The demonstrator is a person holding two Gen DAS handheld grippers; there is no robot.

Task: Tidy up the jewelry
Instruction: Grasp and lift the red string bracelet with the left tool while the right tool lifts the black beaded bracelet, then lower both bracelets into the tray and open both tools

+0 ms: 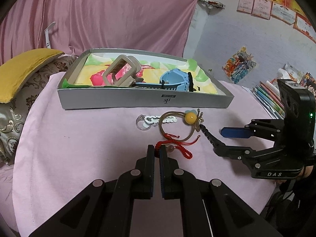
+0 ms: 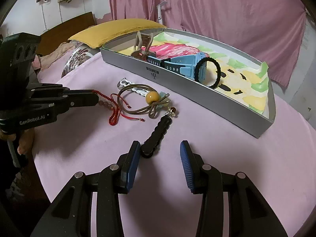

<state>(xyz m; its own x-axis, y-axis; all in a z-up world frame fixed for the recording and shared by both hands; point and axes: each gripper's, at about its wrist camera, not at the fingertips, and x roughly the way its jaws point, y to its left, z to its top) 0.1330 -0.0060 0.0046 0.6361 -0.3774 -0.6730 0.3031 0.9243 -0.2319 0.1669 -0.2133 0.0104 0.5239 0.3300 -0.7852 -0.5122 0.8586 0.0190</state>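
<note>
On the pink-covered tabletop [image 1: 79, 138], a shallow grey box [image 1: 146, 102] lined with a painted sheet sits toward the back, holding a beige hair claw clip [image 1: 120, 71], a light blue watch [image 1: 173, 79] and a black ring-shaped hair tie [image 2: 207, 73] leaning against the watch. Loose jewelry lies just in front of the box: a white chain with a clear ring [image 1: 146, 120], a tan elastic loop with a yellow bead [image 1: 190, 117], a red braided bracelet [image 1: 177, 148] with pinkish beads, and a black chain strap [image 2: 158, 136] ending in a small gold charm. Left gripper [image 1: 157, 150]: fingers clenched on the red braided bracelet, cord pinched between the pads, the rest trailing on the cloth to the right. Right gripper [image 2: 160, 150]: fingers apart, not gripping; the near end of the black chain strap lies between them, touching the left pad [image 2: 132, 165], with clear space to the right pad. A hand [image 2: 23, 144] shows at the left gripper's handle. Pink curtain behind.
</note>
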